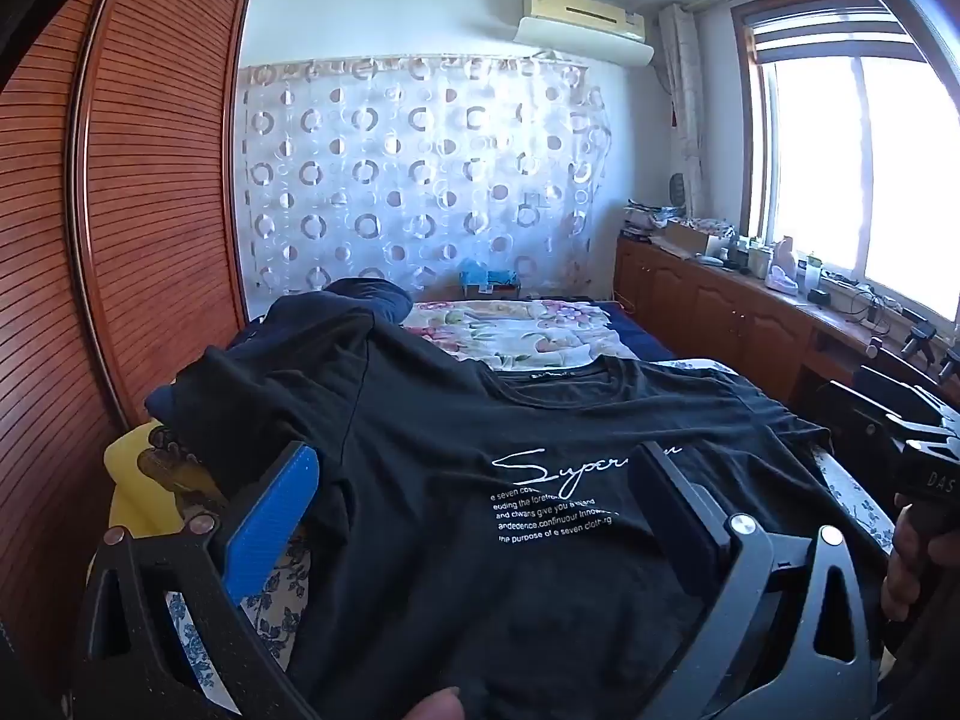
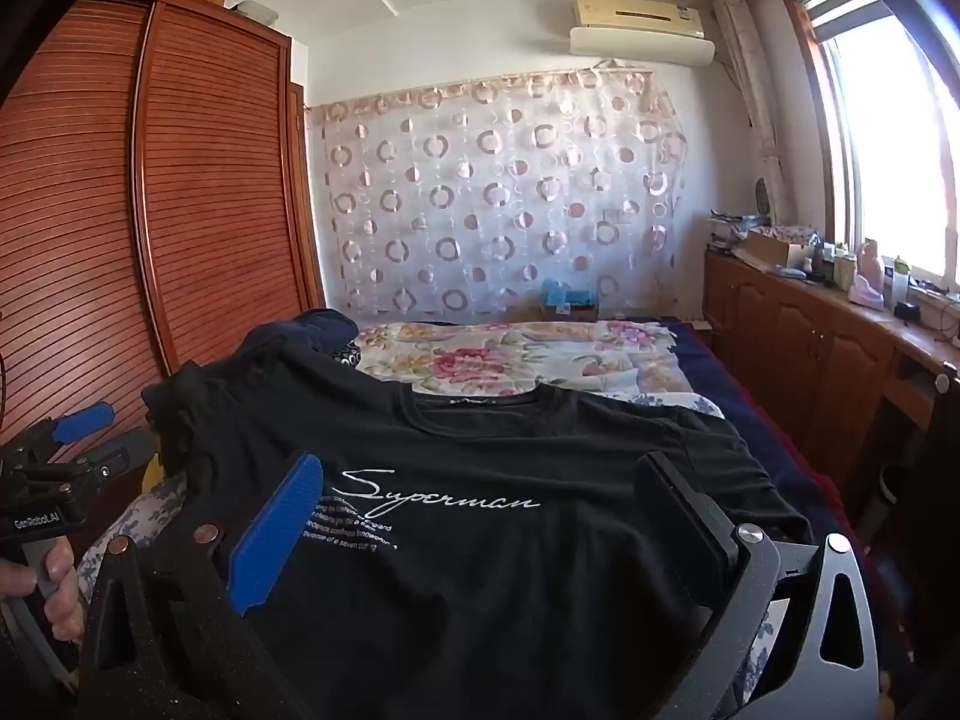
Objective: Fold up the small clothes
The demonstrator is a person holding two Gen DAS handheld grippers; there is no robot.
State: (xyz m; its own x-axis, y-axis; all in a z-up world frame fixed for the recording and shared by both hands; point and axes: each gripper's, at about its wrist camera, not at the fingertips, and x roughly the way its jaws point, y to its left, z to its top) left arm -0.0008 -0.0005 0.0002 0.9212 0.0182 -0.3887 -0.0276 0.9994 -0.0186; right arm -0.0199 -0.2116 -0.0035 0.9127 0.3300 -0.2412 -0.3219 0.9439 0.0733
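Both grippers wide open above the spread black T-shirt

Your left gripper [image 1: 474, 498] and right gripper [image 2: 480, 516] hold nothing, fingers wide apart, with the black T-shirt [image 2: 480, 570] lying flat across the lower centre of both frames. Its left sleeve [image 1: 288, 372] is bunched at mid-left over a dark pile. Pinch there and you will likely snag that pile too, or fold the shirt crooked.

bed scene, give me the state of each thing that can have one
black t-shirt: spread print-up on the bed, unfolded, left sleeve bunched
left hand-held gripper: open, holding nothing
right hand-held gripper: open, holding nothing
wardrobe doors: shut
floral quilt: laid flat
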